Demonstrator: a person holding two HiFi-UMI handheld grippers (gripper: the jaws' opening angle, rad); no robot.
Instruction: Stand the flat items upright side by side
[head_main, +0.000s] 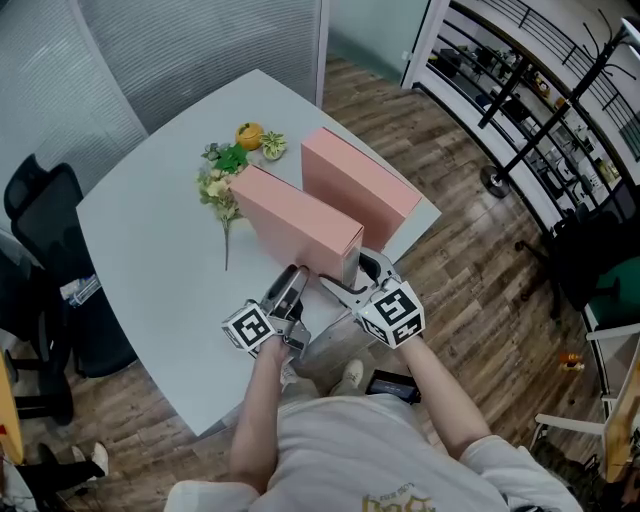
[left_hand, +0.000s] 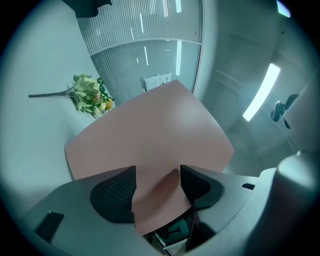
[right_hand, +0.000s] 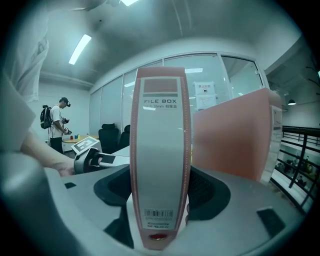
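Pair upright side by side on grey table (head_main: 150, 240): pink near box (head_main: 296, 222), pink far box (head_main: 360, 185) at its 1 o'clock. Near box's lower end hidden behind jaws. Left gripper (head_main: 292, 283) clenched on its corner; right gripper (head_main: 366, 268) grasping its labelled spine. One flower bunch (head_main: 225, 180) at 11 o'clock.

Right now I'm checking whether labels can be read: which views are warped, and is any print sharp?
Right gripper view: bulged, dark corners, yet the print on the spine of the near box is sharp. Left gripper view: equally bulged, the ceiling light blown out, the box face plain. Head view: even light, box edges straight.
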